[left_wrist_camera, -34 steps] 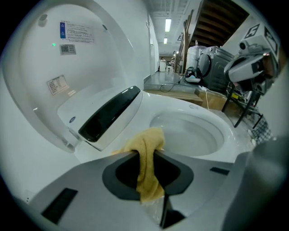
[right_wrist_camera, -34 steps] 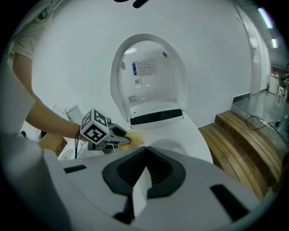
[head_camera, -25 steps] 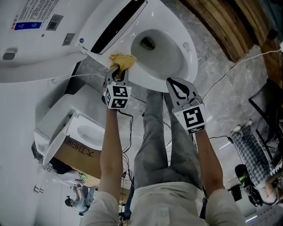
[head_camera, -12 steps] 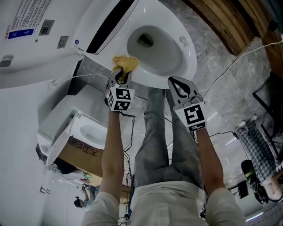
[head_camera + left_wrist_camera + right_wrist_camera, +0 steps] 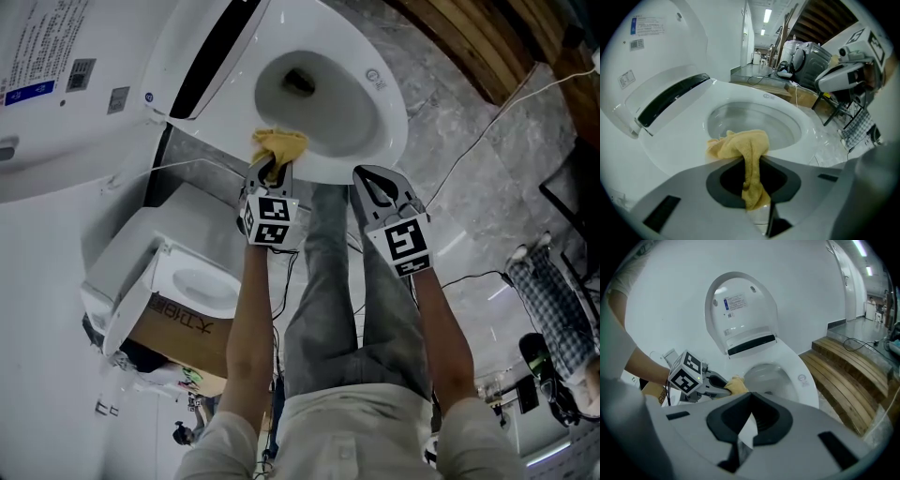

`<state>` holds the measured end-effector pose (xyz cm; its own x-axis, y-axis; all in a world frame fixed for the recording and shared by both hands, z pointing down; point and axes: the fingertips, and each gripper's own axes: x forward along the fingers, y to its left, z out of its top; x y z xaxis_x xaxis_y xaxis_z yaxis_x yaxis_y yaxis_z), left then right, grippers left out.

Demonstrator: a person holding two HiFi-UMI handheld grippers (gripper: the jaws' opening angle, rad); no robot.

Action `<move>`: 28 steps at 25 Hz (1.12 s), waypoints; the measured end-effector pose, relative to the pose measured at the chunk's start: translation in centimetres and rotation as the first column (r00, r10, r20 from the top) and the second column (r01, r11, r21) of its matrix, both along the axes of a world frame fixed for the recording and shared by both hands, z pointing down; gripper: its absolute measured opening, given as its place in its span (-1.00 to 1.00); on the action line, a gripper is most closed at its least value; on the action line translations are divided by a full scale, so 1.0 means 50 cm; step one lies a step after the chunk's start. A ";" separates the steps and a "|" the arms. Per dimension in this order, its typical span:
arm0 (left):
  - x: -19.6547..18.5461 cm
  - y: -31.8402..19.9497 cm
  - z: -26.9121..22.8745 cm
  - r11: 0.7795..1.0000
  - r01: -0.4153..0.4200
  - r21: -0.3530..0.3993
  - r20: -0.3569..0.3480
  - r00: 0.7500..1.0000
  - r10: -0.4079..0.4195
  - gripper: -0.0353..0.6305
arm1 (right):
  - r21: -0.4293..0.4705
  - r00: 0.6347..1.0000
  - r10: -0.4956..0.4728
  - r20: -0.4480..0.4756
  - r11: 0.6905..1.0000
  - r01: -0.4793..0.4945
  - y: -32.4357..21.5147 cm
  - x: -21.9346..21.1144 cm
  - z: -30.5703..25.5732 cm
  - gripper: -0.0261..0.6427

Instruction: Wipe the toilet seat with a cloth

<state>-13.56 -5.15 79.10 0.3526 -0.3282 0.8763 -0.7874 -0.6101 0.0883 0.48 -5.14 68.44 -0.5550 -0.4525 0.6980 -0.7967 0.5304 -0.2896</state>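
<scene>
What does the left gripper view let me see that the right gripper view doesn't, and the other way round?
Only the left gripper view shows, close up, the yellow cloth pinched between the left claw's jaws and draped onto the toilet seat. Only the right gripper view shows the right claw's own jaws, together with nothing between them, and the person's left arm behind the left claw's marker cube. Both show the open bowl, the raised lid and the cloth.

Beneath you, the grey stone floor (image 5: 441, 89) carries the white toilet (image 5: 394, 117); wooden steps (image 5: 469, 37) run along its far right edge.
</scene>
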 end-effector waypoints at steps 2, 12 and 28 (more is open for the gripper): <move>0.017 0.011 0.002 1.000 0.004 -0.007 -0.014 1.000 -0.004 -0.65 | -0.008 1.000 0.004 0.000 1.000 -0.004 0.009 0.006 0.005 -0.90; 0.086 0.051 0.003 0.999 0.018 -0.039 -0.060 0.998 -0.020 -0.65 | -0.024 1.000 0.028 -0.010 0.999 -0.029 0.041 0.056 0.013 -0.90; 0.235 0.115 0.006 0.992 -0.054 -0.110 -0.150 0.988 0.037 -0.65 | -0.066 0.994 0.101 -0.036 0.992 -0.103 0.080 0.153 0.042 -0.90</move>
